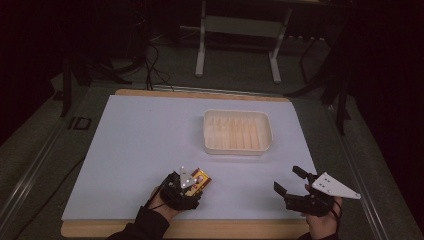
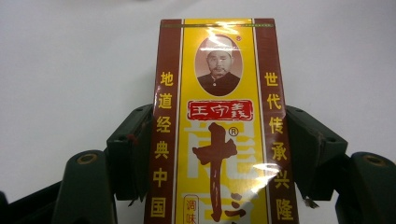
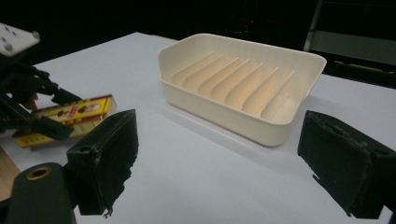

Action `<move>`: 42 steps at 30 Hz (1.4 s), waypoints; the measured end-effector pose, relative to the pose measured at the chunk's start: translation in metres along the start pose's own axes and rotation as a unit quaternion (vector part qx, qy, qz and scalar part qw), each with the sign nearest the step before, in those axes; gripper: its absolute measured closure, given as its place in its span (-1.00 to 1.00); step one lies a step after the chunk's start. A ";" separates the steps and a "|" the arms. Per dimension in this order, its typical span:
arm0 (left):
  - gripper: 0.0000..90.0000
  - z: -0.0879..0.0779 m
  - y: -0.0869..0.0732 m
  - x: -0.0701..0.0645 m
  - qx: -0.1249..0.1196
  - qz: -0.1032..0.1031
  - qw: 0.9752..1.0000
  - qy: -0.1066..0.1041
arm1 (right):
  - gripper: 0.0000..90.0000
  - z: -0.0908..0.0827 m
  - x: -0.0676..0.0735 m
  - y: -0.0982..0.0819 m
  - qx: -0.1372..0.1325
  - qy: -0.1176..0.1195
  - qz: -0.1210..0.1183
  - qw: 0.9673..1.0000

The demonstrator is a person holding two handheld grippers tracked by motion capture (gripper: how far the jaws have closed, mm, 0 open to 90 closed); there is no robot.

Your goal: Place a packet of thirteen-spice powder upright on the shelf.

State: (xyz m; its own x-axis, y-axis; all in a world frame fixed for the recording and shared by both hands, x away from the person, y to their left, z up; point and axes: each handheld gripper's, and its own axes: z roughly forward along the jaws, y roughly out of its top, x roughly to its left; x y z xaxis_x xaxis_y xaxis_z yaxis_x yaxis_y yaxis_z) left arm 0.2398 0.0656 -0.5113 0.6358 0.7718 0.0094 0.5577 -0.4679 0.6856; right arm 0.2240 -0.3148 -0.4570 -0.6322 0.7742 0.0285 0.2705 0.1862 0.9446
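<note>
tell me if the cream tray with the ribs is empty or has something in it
Empty. The cream tray shows only its own bare upright ribs from above and in the right gripper view; the yellow box lies on the table, outside it.

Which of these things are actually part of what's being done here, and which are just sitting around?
Part of the job:
- yellow and brown box, clamped in the left gripper
- cream ribbed tray, probably where it goes
- right gripper, open, waiting

Just around:
- white table mat
- metal stand behind the table
</note>
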 end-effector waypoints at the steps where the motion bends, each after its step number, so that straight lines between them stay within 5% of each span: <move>1: -0.27 -0.002 0.001 0.000 -0.004 -0.001 1.000 0.000 | -0.73 0.000 0.000 0.000 0.000 0.000 0.000 1.000; 16: -0.27 -0.020 0.010 -0.006 -0.050 0.013 0.998 -0.021 | -0.71 0.001 0.002 0.001 -0.001 -0.004 0.002 1.000; 21: -0.27 -0.027 0.014 -0.008 -0.080 0.020 0.997 -0.012 | -0.71 0.001 0.004 0.002 0.000 -0.001 0.005 1.000; 24: -0.27 -0.031 0.017 -0.010 -0.108 0.026 0.994 -0.005 | -0.71 0.001 0.005 0.005 0.000 0.015 0.034 0.999; 29: -0.27 -0.030 0.019 -0.008 -0.133 0.029 0.990 -0.028 | -0.71 0.000 0.010 0.013 -0.009 0.020 0.042 0.999; 31: -0.27 -0.030 0.019 -0.007 -0.153 0.027 0.987 -0.046 | -0.71 -0.001 0.011 0.016 -0.019 0.024 0.045 0.999; 34: -0.27 -0.031 0.020 -0.007 -0.177 0.031 0.982 -0.063 | -0.71 -0.001 0.012 0.020 -0.027 0.026 0.040 0.999; 38: -0.27 -0.031 0.023 -0.008 -0.198 0.010 0.977 -0.072 | -0.70 -0.001 0.013 0.032 -0.045 0.024 0.014 0.999; 42: -0.27 -0.031 0.025 -0.012 -0.230 0.026 0.970 -0.068 | -0.74 -0.001 0.018 0.048 -0.036 0.011 0.007 0.999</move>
State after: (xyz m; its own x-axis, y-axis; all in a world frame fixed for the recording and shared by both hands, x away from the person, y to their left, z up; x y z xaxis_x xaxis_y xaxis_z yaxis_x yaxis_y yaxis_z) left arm 0.2299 0.0581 -0.4715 0.7383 0.6741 -0.0216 0.2453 -0.2385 0.9397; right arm 0.2246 -0.2925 -0.4111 -0.6443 0.7632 0.0489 0.2271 0.1299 0.9652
